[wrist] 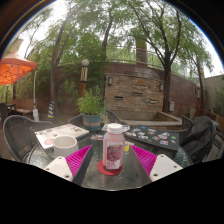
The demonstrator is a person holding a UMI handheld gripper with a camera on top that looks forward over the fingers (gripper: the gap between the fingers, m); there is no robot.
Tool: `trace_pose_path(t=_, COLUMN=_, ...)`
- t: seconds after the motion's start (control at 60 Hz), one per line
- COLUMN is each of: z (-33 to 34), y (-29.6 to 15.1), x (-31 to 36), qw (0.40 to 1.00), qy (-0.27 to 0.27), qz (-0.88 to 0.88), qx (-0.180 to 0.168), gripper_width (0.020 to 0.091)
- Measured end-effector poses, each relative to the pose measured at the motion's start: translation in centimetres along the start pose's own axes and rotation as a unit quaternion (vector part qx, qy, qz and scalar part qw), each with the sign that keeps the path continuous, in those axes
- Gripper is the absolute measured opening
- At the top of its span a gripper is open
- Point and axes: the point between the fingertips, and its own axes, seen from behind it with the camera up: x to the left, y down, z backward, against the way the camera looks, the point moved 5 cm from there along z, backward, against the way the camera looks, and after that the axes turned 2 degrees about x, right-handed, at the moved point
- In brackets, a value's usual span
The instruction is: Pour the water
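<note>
Gripper (113,158): two magenta-pink pads on white fingers (62,168), lower centre of frame. Between them, clear bottle (114,147) with white cap and pink-magenta label. White cup (65,144) at lower left. Table (100,178) dark, glassy, reflecting green. Orange-red umbrella (13,70) at far left. Green potted plant (91,103), centre. Grey-brown stone wall (135,90) behind. Green tree canopy (120,30) across upper frame.

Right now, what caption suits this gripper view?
Open gripper with a bottle standing between its fingers on a garden table.
</note>
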Motion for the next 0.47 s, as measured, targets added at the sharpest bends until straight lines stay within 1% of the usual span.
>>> trace_pose_path(t=0.167, z=9.6, y=0.5, x=-0.7, qw=1.000, qy=0.030, qz=0.001, qx=0.007, gripper_width=0.0835)
trace_pose_path(t=0.267, z=14.8, y=1.0, x=-0.9, qw=0.999, qy=0.031, qz=-0.013, qx=0.008, gripper_width=0.0832)
trace_pose_path(t=0.333, z=17.4, y=1.3, x=-1.2, qw=0.999, qy=0.025, qz=-0.027, qx=0.013, gripper_width=0.0832)
trace_pose_path(t=0.467, z=20.5, y=2.6, x=-1.6, qw=0.999, qy=-0.002, qz=-0.052, qx=0.009, gripper_width=0.0833)
